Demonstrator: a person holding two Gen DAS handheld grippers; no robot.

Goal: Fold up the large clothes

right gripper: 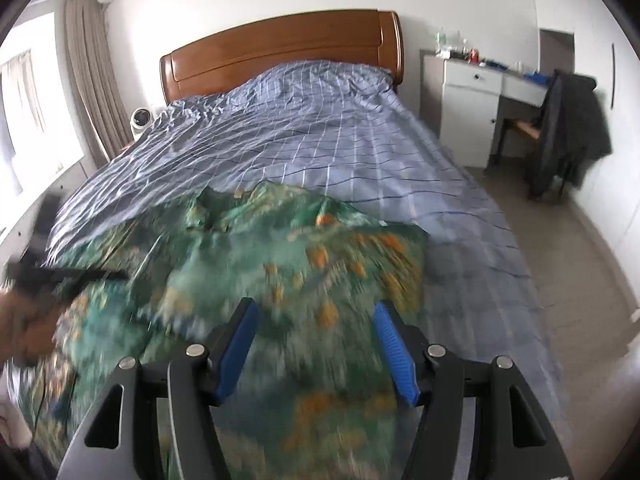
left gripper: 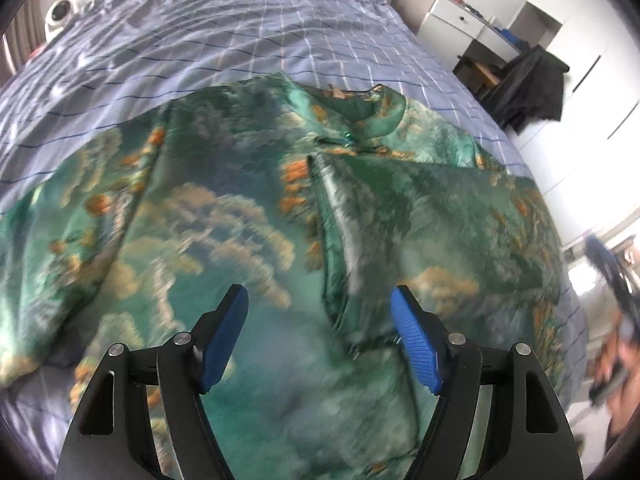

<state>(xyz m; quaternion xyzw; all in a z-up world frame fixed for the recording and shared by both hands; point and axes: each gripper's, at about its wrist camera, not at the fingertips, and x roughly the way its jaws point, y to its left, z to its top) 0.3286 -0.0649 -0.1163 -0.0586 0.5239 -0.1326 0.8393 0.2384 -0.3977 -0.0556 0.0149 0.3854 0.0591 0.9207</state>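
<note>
On a bed (right gripper: 360,152) spread with a blue checked cover, a large green garment (left gripper: 224,216) printed with pale clouds and orange blossoms lies across the near end, its collar (left gripper: 372,112) turned toward the wooden headboard (right gripper: 280,48). One side panel is folded inward over the body of the garment, its edge running down the middle in the left wrist view. The left hand-held gripper (left gripper: 320,332) hangs just above the cloth with its blue pads spread apart and nothing between them. The right hand-held gripper (right gripper: 316,340) is likewise parted over the garment's right side, gripping nothing; the fabric below it is blurred. A white desk (right gripper: 480,80) and a chair draped with a dark jacket (right gripper: 568,128) stand by the far wall, well apart from the bed.
</note>
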